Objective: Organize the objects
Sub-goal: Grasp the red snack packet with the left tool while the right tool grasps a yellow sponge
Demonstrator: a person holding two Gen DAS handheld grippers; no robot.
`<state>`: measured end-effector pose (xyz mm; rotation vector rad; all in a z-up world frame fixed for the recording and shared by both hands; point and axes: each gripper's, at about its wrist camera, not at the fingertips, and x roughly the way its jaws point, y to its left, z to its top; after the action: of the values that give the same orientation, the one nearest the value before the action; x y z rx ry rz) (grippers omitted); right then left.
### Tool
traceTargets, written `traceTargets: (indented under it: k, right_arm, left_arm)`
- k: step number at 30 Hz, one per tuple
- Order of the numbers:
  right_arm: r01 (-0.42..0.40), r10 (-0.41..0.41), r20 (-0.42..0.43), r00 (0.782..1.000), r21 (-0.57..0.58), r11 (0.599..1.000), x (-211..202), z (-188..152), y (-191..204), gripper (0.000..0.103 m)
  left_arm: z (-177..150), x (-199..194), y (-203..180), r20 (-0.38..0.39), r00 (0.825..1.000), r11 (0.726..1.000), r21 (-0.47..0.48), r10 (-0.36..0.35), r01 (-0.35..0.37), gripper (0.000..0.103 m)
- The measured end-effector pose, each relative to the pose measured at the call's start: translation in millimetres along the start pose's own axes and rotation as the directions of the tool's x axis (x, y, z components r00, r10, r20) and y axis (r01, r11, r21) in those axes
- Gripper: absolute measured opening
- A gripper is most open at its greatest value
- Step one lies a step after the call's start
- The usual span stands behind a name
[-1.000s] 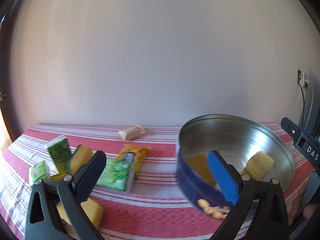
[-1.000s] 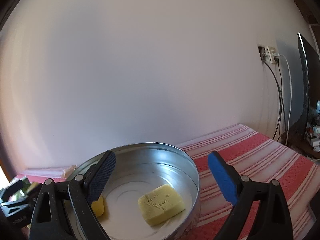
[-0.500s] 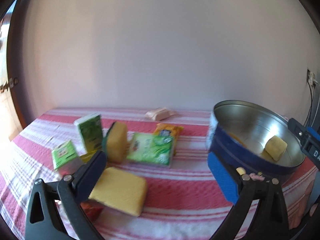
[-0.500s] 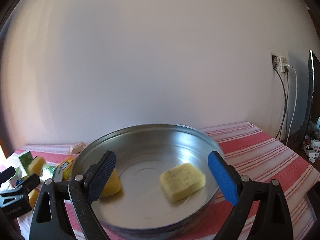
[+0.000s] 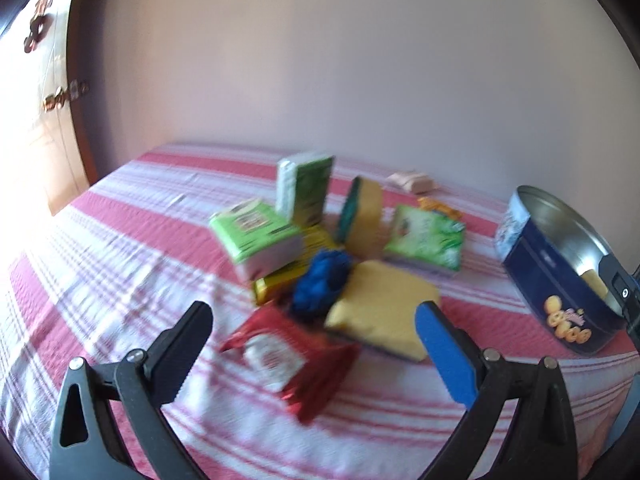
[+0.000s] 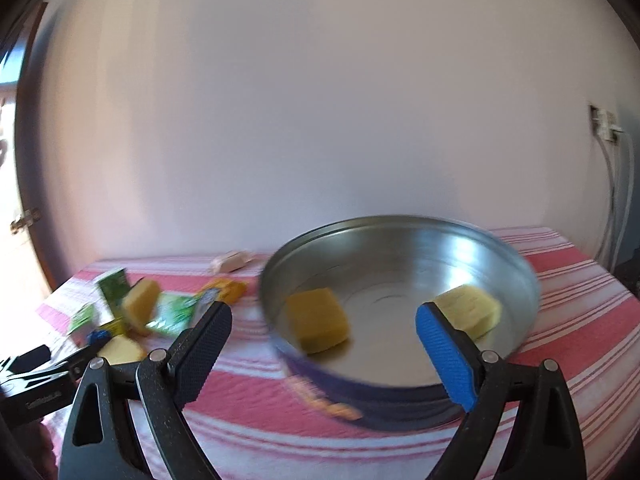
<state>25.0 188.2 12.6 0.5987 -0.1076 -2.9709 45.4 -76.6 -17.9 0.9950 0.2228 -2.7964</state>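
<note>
A round blue cookie tin (image 5: 560,280) stands on the striped cloth; in the right wrist view the tin (image 6: 400,392) holds two yellow sponges (image 6: 318,320) (image 6: 476,310). My left gripper (image 5: 314,344) is open and empty above a pile: a red packet (image 5: 288,364), a flat yellow sponge (image 5: 380,308), a blue scrubber (image 5: 322,280), green boxes (image 5: 256,236) (image 5: 306,188), an upright sponge (image 5: 362,216) and a green pouch (image 5: 424,240). My right gripper (image 6: 324,340) is open and empty just in front of the tin.
A small beige packet (image 5: 412,182) lies near the wall and an orange packet (image 5: 438,206) behind the pouch. A wall socket with cables (image 6: 604,128) is at the right. A wooden door (image 5: 36,120) stands left of the table (image 5: 120,240).
My left gripper has swung left, away from the tin and over the pile of packets. The right wrist view has shifted, so the tin sits more to the right and the pile shows.
</note>
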Motion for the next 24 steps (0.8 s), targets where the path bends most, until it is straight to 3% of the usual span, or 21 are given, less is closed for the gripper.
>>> traceTargets:
  k: [9,16,18,24]
  right_arm:
    - [-0.111,0.105,-0.071,0.992,-0.088,0.990,10,-5,54,0.095]
    - [-0.207,0.184,-0.161,0.970,-0.138,0.969,20,-16,92,0.095]
    - [-0.243,0.215,-0.195,0.957,-0.133,0.961,27,-18,97,0.095]
    - [-0.362,0.301,-0.316,0.900,-0.155,0.919,46,-24,122,0.095]
  left_arm:
    - [-8,20,36,-0.147,0.989,0.997,-0.067,0.016,-0.026,0.103]
    - [-12,33,49,-0.212,0.977,0.998,-0.066,-0.003,-0.012,0.102]
    - [-12,34,51,-0.214,0.977,0.999,-0.050,-0.019,0.008,0.098]
    - [-7,33,69,-0.203,0.976,0.997,-0.002,-0.073,0.074,0.071]
